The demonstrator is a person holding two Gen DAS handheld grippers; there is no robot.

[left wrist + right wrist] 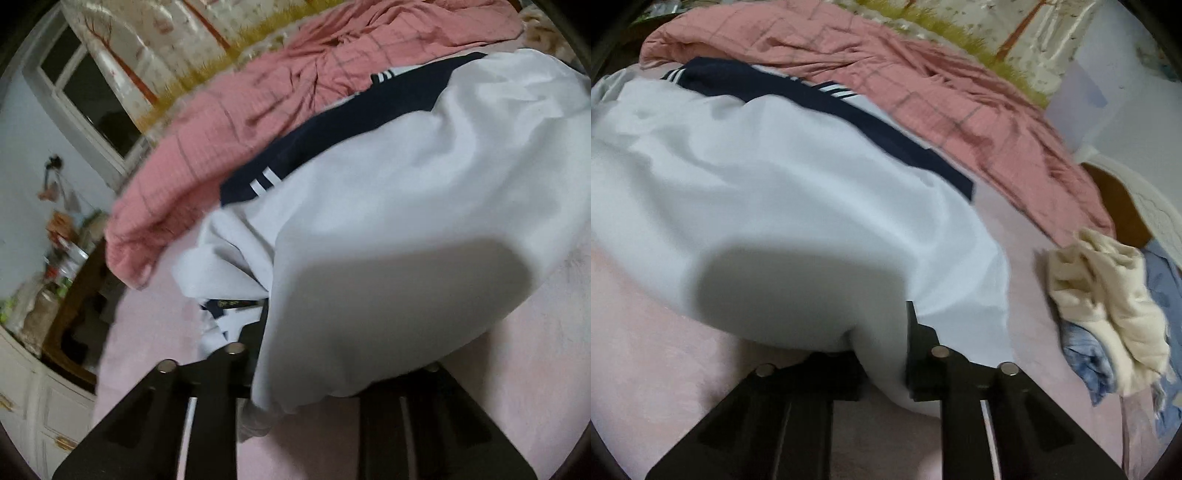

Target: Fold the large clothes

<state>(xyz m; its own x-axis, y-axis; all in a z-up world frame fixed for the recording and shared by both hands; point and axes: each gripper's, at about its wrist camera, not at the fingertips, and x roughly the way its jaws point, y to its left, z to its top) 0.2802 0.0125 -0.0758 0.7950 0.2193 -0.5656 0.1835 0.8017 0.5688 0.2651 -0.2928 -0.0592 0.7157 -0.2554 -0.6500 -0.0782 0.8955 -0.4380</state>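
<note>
In the left wrist view, the white garment (388,206) was seen spread on the pink bed (535,350), its near hem pinched in the narrowed left gripper (295,384). In the right wrist view, the right gripper (882,354) was clamped on the garment's near edge, and a pink quilt (923,74) lay beyond.

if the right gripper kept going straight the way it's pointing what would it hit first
The white garment: the right gripper is already shut on its near edge, and the cloth bulges right ahead of it. Beyond that lie its navy striped band and then the pink blanket, though depth is hard to judge.
</note>
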